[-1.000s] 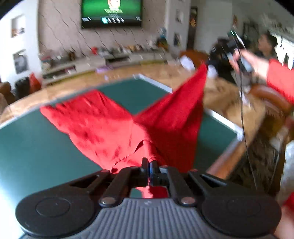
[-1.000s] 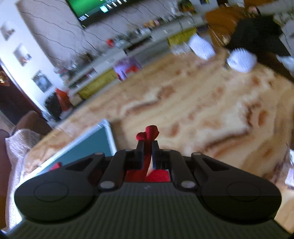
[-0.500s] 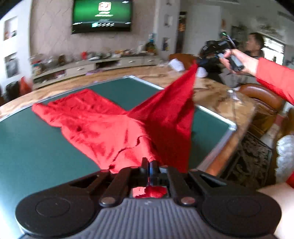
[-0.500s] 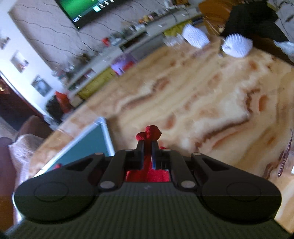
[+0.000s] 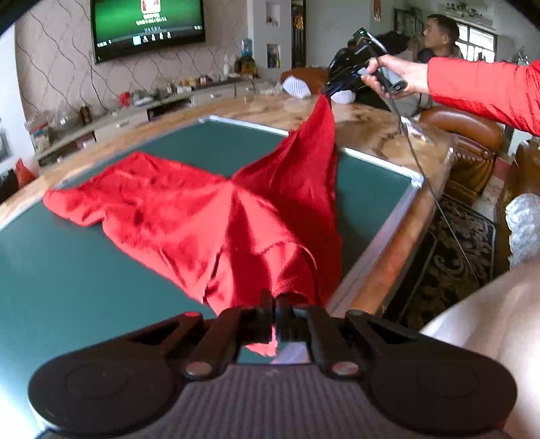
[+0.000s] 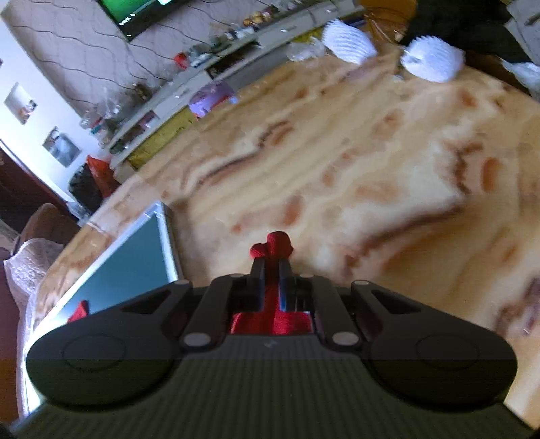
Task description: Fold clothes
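A green-topped bench (image 5: pixel 67 270) with a pale metal rim is seen ahead of the left gripper (image 5: pixel 275 305), set on a larger marbled tan surface (image 6: pixel 354 175). Beyond the fingers, a living room is shown: a wall-mounted television (image 5: pixel 148 23) lit green, a long low shelf (image 5: pixel 141 111) crowded with small items, brown leather chairs (image 5: pixel 472 148) and a patterned rug (image 5: pixel 449 256) to the right. A red garment (image 5: pixel 202 219) is spread, creased, across the green top just ahead of the left fingers, which are pressed together on its near edge. One corner is lifted to the far right, pinched by the right gripper (image 6: pixel 270 266), whose fingers are closed on a bunched red tip above the marbled surface.
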Tool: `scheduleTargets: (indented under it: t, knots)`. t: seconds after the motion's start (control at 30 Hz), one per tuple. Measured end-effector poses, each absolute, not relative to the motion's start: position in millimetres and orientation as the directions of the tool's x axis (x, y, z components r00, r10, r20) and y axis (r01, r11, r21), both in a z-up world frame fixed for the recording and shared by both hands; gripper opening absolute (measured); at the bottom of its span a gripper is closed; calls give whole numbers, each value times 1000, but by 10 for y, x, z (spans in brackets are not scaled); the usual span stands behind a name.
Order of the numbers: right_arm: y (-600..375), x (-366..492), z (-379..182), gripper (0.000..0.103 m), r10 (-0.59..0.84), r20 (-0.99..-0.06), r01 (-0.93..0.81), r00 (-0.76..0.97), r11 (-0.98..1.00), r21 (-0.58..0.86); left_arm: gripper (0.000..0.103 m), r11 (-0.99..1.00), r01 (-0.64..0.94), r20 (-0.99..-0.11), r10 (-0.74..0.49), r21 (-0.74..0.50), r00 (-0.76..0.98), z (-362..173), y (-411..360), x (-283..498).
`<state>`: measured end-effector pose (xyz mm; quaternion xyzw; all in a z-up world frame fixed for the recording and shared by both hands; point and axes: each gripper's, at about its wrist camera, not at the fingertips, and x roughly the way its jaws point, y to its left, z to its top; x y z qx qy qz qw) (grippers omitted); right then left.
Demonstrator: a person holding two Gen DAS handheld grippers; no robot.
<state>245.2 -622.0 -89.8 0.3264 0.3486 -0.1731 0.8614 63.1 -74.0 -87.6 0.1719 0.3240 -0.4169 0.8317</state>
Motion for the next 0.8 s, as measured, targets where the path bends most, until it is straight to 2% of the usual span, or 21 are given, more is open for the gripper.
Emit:
scheduleTargets:
  t: [0.17, 0.27, 0.47, 0.63, 0.67, 0.7, 0.73, 0.8]
  knots:
    - [-6057, 2585, -466, 11, -64, -641, 437, 765, 782, 444, 2, 635, 771, -650, -568, 44, 505, -817, -645, 592]
    - [-6083, 2672, -443, 11, -86, -657, 447, 749, 797, 405, 2, 630, 775, -658, -565, 46, 498, -893, -693, 572]
    - [-6270, 2822, -1042, 13, -121, -775, 549, 620, 772, 319, 2, 595, 802, -687, -560, 56, 463, -1166, -854, 486]
    - [-6312, 2890, -1540, 17, -116, -844, 588, 524, 766, 259, 4, 594, 804, -685, -572, 33, 451, -1197, -809, 498]
    - [-6327, 2910, -1619, 24, -109, -861, 595, 498, 765, 247, 6, 595, 803, -684, -578, 21, 446, -1193, -786, 504]
    - [-6328, 2915, -1664, 37, -111, -869, 600, 482, 765, 235, 7, 598, 802, -681, -583, 9, 443, -1187, -762, 510]
    - [-6322, 2896, -1672, 40, -120, -868, 602, 482, 765, 229, 8, 601, 799, -678, -588, -1, 441, -1179, -737, 516]
    - [-6320, 2840, -1655, 57, -149, -866, 625, 477, 750, 215, 10, 607, 795, -672, -597, -20, 439, -1163, -684, 521]
